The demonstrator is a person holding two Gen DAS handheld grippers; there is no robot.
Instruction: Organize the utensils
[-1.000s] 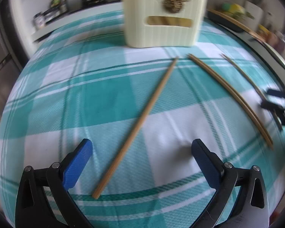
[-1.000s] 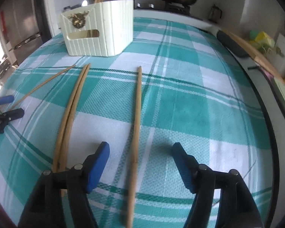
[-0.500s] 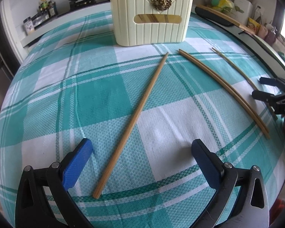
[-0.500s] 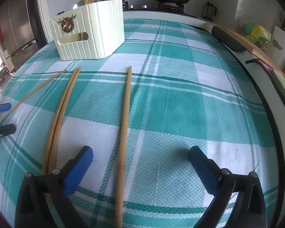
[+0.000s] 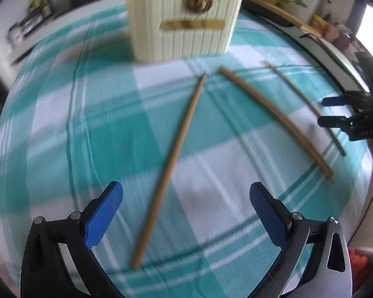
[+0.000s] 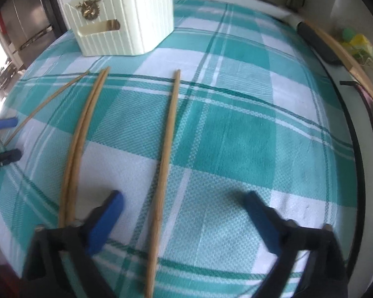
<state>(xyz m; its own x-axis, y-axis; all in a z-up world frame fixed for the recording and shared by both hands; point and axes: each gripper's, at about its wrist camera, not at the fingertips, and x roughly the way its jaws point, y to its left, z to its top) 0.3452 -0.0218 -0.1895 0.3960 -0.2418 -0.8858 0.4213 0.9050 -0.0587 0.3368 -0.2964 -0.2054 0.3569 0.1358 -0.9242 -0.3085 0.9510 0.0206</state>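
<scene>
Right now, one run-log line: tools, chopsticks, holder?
left tool: open, empty | right tool: open, empty, just been closing | chopsticks: four loose on tablecloth | holder: upright, beyond them

Four wooden chopsticks, flat on teal-and-white checked cloth: single (image 6: pixel 165 164) between right gripper's (image 6: pixel 184 213) spread fingers; touching pair (image 6: pixel 80 134) just left; fourth (image 5: pixel 176 154) before left gripper (image 5: pixel 186 208). Cream ribbed holder (image 6: pixel 126 17), upright, beyond tips.

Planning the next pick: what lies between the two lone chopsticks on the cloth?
A touching pair of chopsticks lies between the thin chopstick and the thick one; the right wrist view shows it.
</scene>
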